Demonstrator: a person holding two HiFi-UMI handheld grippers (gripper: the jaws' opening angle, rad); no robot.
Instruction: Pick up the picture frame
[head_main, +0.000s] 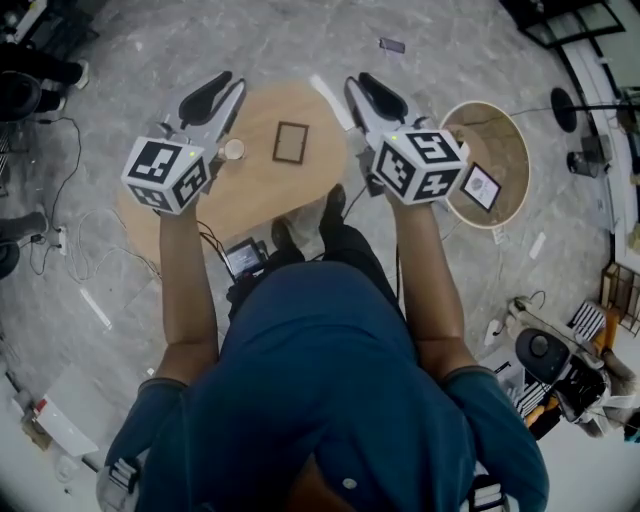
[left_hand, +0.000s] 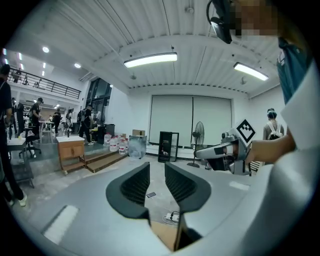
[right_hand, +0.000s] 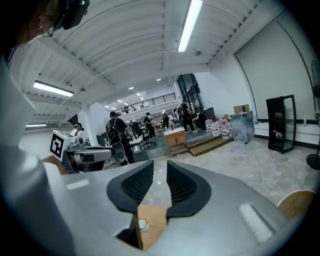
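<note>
Currently your part-open, empty left gripper (head_main: 233, 82) and right gripper (head_main: 358, 80) flank the picture frame (head_main: 291, 142) flat on the bench (head_main: 250, 205); lifting likely needs an edge grip.

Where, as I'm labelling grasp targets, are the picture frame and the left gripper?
picture frame (head_main: 291, 142), head view, on the panel inside its dark border.
left gripper (head_main: 231, 84), head view, midway between its fingertips.
</note>
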